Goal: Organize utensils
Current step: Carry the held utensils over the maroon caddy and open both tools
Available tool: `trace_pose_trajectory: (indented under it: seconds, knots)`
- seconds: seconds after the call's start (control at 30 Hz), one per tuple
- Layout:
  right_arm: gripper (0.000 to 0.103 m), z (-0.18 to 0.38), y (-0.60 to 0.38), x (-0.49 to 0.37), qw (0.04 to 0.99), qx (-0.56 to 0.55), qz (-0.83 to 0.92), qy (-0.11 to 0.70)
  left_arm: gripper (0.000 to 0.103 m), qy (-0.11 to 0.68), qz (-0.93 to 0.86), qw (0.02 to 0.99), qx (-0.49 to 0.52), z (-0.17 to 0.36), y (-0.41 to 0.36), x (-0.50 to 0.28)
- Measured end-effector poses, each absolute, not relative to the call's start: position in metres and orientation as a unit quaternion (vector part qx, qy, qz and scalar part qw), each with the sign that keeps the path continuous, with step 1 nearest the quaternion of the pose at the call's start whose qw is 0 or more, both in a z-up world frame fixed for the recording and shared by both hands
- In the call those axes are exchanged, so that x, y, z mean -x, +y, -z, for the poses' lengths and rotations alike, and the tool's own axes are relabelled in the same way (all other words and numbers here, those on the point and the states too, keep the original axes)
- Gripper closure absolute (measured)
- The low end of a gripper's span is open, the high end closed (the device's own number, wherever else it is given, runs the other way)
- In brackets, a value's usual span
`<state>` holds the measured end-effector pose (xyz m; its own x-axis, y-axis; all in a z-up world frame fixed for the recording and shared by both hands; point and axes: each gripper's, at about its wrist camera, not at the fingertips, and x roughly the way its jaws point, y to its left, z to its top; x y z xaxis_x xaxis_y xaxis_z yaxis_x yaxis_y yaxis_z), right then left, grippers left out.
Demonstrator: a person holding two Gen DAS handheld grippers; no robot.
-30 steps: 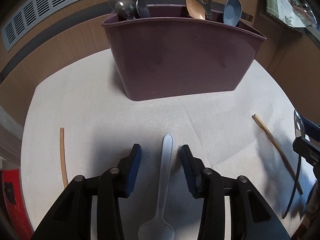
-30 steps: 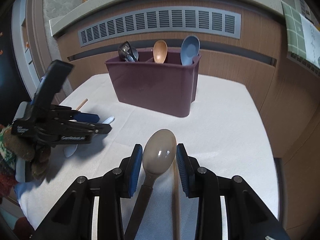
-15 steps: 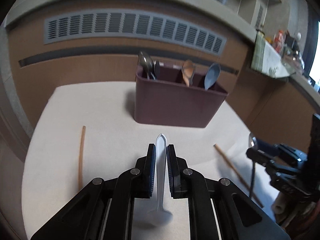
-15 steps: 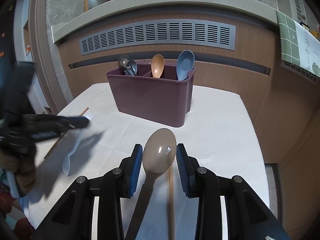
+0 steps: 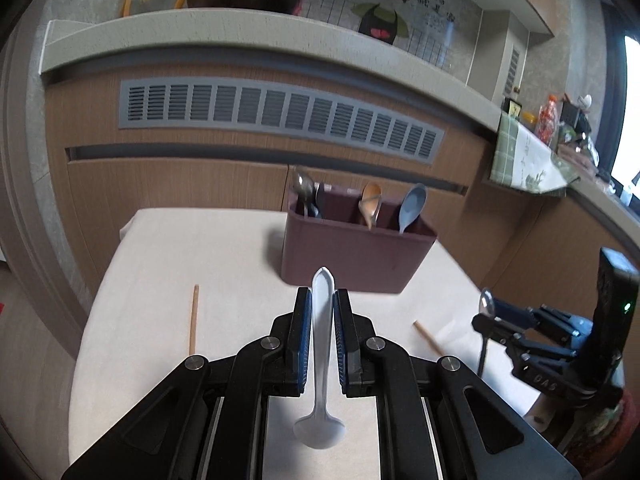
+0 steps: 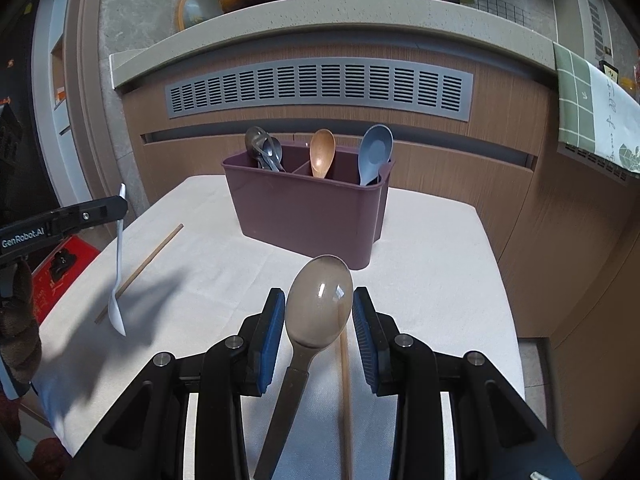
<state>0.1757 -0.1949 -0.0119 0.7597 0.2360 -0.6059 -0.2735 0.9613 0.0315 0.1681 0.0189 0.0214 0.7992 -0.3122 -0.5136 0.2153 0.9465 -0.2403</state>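
Observation:
My left gripper (image 5: 322, 300) is shut on the handle of a white plastic spoon (image 5: 322, 344), held off the cloth with its bowl hanging down. In the right wrist view that spoon (image 6: 118, 264) dangles at the left under the left gripper (image 6: 118, 206). My right gripper (image 6: 319, 300) is shut on a metal spoon (image 6: 316, 316), bowl up between the blue pads, dark handle trailing below. A maroon caddy (image 6: 304, 208) stands at the table's far side, well ahead of both grippers. It holds metal spoons on the left, a wooden spoon in the middle and a blue spoon on the right.
One wooden chopstick (image 5: 193, 320) lies on the white cloth at the left, another (image 5: 426, 336) at the right near the right gripper (image 5: 486, 312). Behind the table (image 6: 440, 240) is a wooden cabinet front with a grey vent (image 6: 320, 88). The table edge drops off at right.
The left gripper's jaws closed on the white spoon's handle, then lifted it off the cloth and drew back from the caddy. The right gripper with its metal spoon rose only slightly.

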Motion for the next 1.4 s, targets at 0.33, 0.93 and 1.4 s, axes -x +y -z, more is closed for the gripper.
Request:
trace_pose_trajectory:
  seconds: [0.33, 0.93, 1.4]
  knots:
    - [0.072, -0.104, -0.197, -0.182, 0.982, 0.058, -0.104, 0.149, 0.091, 0.071, 0.175, 0.975, 0.115, -0.171, 0.015, -0.195]
    - [0.072, -0.117, -0.179, -0.311, 0.991, 0.057, -0.060, 0.105, 0.091, 0.163, 0.159, 0.961, 0.158, -0.084, 0.001, -0.352]
    - [0.071, -0.043, -0.179, -0.350, 0.962, 0.031, -0.127, 0.241, 0.077, 0.269, 0.217, 0.920, 0.187, -0.017, -0.007, -0.366]
